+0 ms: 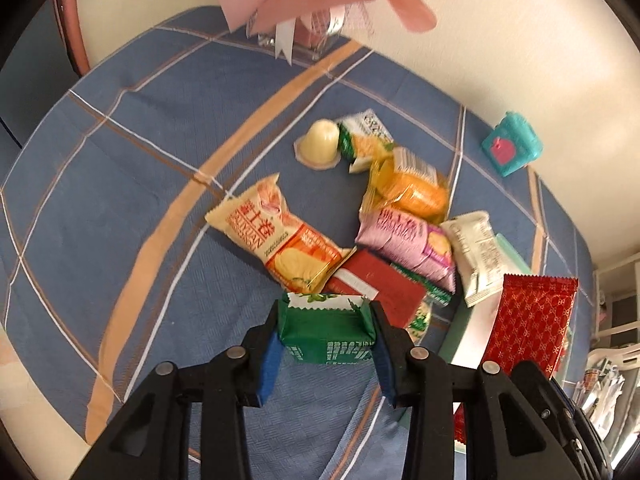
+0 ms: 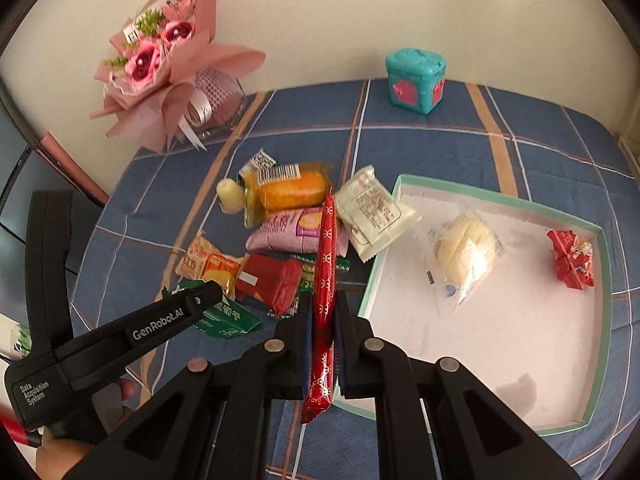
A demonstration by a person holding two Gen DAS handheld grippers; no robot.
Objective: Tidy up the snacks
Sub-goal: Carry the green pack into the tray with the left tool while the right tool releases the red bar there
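- Snacks are being sorted into a shallow green-rimmed box (image 2: 598, 322) that is lying on a blue checked tablecloth (image 1: 120, 184).
- Two snacks are already lying inside the box: a clear bag of pale candy (image 2: 466, 254) near the middle and a small red packet (image 2: 570, 258) by the far right wall.
- A green packet (image 1: 330, 330) is being held clamped between the pads of the left gripper (image 1: 326, 344), clear of the cloth and to the left of the box.
- A long red packet (image 2: 325, 300) is being pinched edge-on by the fully closed right gripper (image 2: 323, 320), just beside the box's left wall.
- A pile is still waiting on the cloth to the left of the box: an orange roll packet (image 1: 280, 232), a pink packet (image 1: 408, 246), a yellow cake packet (image 1: 408, 190), a jelly cup (image 1: 318, 144), a dark red packet (image 1: 376, 280) and a white packet (image 2: 372, 216) that is leaning over the box's left rim.
- The job is judged to be in its early part, with most snacks outside the box.
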